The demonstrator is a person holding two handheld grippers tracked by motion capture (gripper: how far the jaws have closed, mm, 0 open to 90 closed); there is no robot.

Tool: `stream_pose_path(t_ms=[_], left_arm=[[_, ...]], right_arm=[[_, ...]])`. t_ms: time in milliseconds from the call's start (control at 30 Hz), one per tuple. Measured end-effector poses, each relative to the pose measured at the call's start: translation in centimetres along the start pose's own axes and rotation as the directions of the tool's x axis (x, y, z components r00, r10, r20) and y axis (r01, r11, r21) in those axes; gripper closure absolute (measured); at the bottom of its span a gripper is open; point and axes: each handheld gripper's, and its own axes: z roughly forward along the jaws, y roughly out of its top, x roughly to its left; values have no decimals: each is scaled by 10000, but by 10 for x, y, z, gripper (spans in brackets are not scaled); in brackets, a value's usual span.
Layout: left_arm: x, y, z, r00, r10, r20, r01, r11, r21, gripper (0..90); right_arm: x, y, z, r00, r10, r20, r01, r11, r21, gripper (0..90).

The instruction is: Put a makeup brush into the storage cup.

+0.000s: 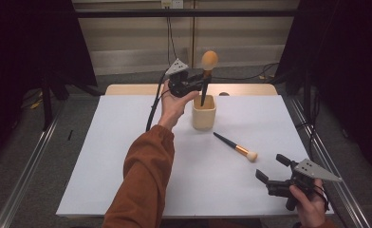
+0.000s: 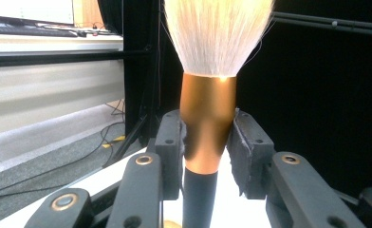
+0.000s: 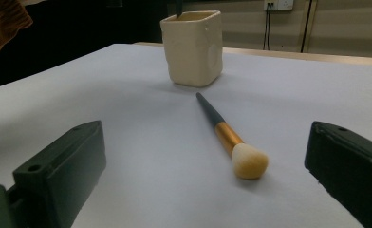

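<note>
My left gripper [image 1: 199,80] is shut on a large makeup brush [image 1: 207,71], held upright with its bristles up and its black handle tip dipping into the cream square cup [image 1: 204,113]. In the left gripper view the pads [image 2: 246,149] clamp the brush's copper ferrule [image 2: 208,126] below the white bristles. A second, smaller brush [image 1: 235,147] lies flat on the white table [image 1: 127,156] to the right of the cup. My right gripper [image 1: 273,167] stands open near the front right, pointing at that brush [image 3: 227,137], apart from it. The cup [image 3: 192,47] stands beyond it.
The table's wooden back edge [image 1: 127,89] lies behind the cup. Metal rails [image 1: 27,166] run along both sides of the table on the floor. Dark curtains and cables stand at the back. A sleeved forearm [image 1: 144,180] crosses the table's front middle.
</note>
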Motion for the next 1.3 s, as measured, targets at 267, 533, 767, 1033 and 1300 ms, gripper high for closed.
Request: stream_pose_path(t_ms=[267, 533, 767, 1033, 1300], left_arm=[[2, -10, 0, 9999, -108, 12, 108, 9998, 148, 675], [3, -20, -2, 9999, -134, -4, 134, 9993, 362, 675], [4, -34, -4, 9996, -235, -134, 242, 9983, 534, 675], [4, -47, -6, 9994, -282, -190, 296, 9967, 760, 674], [5, -56, -8, 9995, -245, -198, 265, 9938, 1081, 674]], right_arm=[[0, 0, 0, 10000, -19, -19, 19, 10000, 9, 0], [0, 0, 0, 10000, -38, 2, 38, 10000, 38, 0], [0, 0, 0, 10000, -35, 18, 35, 10000, 57, 0], [0, 0, 0, 10000, -62, 0, 62, 10000, 63, 0], [1, 0, 0, 10000, -74, 10, 74, 9999, 71, 0]])
